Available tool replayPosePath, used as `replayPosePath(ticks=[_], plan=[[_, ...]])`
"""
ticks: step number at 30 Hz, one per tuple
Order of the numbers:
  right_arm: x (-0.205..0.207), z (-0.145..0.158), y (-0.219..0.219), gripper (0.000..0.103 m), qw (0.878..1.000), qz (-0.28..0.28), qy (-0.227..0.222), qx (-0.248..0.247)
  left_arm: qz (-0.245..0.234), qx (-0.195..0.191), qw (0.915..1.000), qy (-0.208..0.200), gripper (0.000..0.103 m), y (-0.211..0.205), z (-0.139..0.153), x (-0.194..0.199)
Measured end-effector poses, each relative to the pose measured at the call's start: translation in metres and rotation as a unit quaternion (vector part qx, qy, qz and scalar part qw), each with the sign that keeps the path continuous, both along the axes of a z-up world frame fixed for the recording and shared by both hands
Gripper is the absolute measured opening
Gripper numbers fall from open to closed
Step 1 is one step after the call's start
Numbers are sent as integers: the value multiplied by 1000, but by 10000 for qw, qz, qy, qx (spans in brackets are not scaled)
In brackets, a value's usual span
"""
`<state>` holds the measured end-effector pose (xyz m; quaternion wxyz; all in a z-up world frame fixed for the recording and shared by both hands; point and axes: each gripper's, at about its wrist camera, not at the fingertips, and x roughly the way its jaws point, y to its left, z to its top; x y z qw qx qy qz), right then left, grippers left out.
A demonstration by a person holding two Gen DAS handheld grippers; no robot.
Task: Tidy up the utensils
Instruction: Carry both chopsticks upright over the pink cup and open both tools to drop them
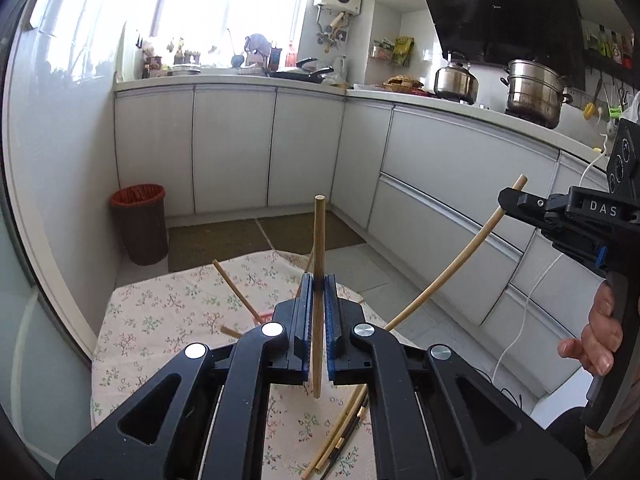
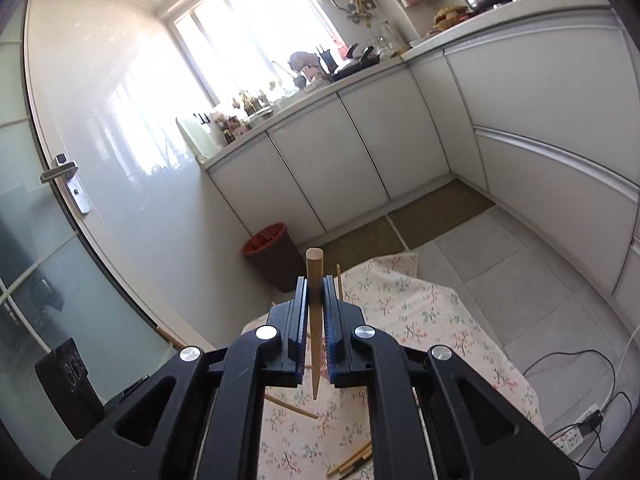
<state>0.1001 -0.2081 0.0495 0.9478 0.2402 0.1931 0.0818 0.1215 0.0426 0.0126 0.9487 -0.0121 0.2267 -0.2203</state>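
Note:
My left gripper (image 1: 319, 280) is shut on a light wooden chopstick (image 1: 319, 240) that stands upright between its blue pads, above a floral-cloth table (image 1: 168, 320). My right gripper (image 2: 315, 282) is shut on another wooden chopstick (image 2: 315, 268), thick end up. In the left wrist view the right gripper (image 1: 505, 199) is at the right, holding its chopstick (image 1: 452, 264) slanted in the air. Several more chopsticks lie on the cloth (image 1: 236, 292), (image 1: 340, 432), (image 2: 352, 460).
A brown waste bin (image 1: 140, 224) with a red liner stands on the floor beyond the table. White kitchen cabinets (image 1: 232, 148) run along the back and right. A power strip (image 2: 576, 436) with cables lies on the floor at the right.

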Motion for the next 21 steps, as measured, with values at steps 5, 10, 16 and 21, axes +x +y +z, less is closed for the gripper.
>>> replayPosePath(ticks=[5,10,16,21], plan=[[28,18,7,8,9993,-195,-309,-85,242,-137,9993,-232,5,2,18,23],[60,11,22,8,9983,-288,-381,-347,542,-145,9981,-241,5,-4,13,55],[98,-21,31,8,9982,-233,-219,-505,723,-139,9972,96,6,-9,-30,96],[123,-43,39,8,9977,-184,-49,-645,741,-407,9962,231,10,2,-48,103]])
